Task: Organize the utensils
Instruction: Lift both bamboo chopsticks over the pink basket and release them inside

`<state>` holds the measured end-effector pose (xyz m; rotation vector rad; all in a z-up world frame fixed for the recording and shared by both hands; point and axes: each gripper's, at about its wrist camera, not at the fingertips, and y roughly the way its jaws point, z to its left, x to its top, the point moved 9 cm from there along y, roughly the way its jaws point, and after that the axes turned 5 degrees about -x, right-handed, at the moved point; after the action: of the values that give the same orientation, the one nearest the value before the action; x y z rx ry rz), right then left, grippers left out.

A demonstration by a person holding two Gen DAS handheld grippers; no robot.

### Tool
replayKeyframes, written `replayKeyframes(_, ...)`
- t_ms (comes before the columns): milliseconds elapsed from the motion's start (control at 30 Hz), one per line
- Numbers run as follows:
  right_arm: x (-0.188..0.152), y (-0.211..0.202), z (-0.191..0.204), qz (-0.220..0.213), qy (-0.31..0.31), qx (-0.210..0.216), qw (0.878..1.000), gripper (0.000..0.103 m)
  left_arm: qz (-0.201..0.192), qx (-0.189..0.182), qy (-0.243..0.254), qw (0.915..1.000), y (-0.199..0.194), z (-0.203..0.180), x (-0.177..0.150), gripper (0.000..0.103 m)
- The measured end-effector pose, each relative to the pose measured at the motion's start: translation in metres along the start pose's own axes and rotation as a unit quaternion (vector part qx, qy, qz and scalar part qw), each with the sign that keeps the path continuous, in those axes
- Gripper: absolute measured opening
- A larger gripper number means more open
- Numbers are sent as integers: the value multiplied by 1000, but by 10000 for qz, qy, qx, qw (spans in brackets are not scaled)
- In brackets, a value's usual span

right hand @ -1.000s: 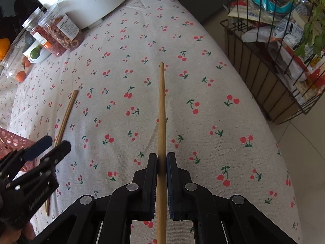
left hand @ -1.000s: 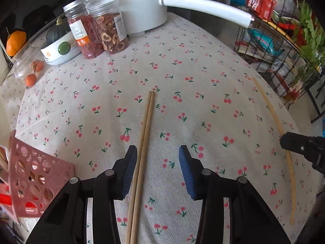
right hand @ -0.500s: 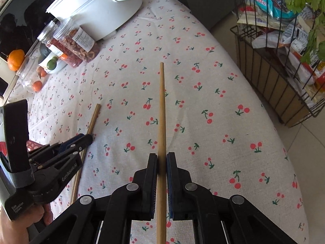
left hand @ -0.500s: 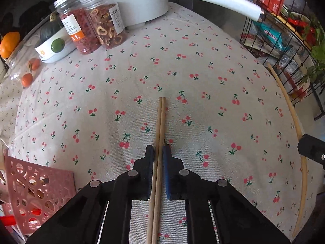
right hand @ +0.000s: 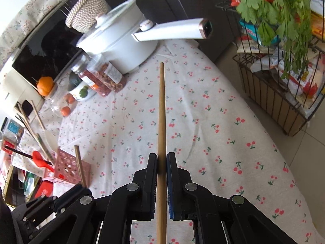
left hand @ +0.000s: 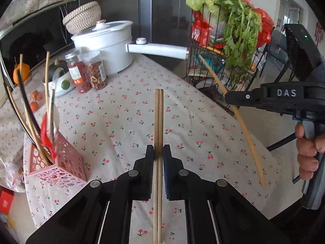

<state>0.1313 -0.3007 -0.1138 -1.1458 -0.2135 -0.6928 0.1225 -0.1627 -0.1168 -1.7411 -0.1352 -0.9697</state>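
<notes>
My left gripper [left hand: 158, 154] is shut on a pair of wooden chopsticks [left hand: 158, 120] and holds them lifted above the cherry-print tablecloth [left hand: 121, 109]. My right gripper [right hand: 161, 160] is shut on a single long wooden stick [right hand: 161, 105], also lifted; the stick shows in the left wrist view [left hand: 239, 118] to the right. A pink perforated utensil holder [left hand: 61, 164] stands at the table's left edge with several sticks and a red utensil in it. It also shows in the right wrist view [right hand: 67, 166], low on the left.
A white pot with a long handle [left hand: 105, 42], two spice jars [left hand: 87, 73], a bowl and oranges [left hand: 21, 72] sit at the back left. A wire rack with greens [left hand: 233, 40] stands off the table's right edge.
Both grippers have risen off the table with their sticks; the view has tilted up. The left gripper closed on the chopstick pair earlier and lifted it. The pink holder has come fully into view.
</notes>
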Motion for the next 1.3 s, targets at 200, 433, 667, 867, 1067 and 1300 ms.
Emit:
replayKeyframes(200,10,-43,34,-863,-110,390,9954,5,-1039,-68,117,9945,-87,-1,13,9)
replayKeyframes(433,21,-70,73,-1631,-529,530,9838,5,-2121,203,-49,9770,-174,35,48,9)
replayKeyframes(667,17,-54,98,-1572,-807,564,9827,5,-2542,729,-593,9626,-198,110,61,9)
replayKeyframes(867,15,-44,108,-1528,-884,593,9825,5,-2727,1157,-849,9513,-180,159,49,9)
replayKeyframes(1067,16,-39,123,-1667,-1063,604,9784,5,-2288,1201,-862,9622,-133,184,43,9)
replayKeyframes(1300,19,-45,139,-1985,-1119,759,9707,5,-1510,939,-1139,9774,-76,204,29,13)
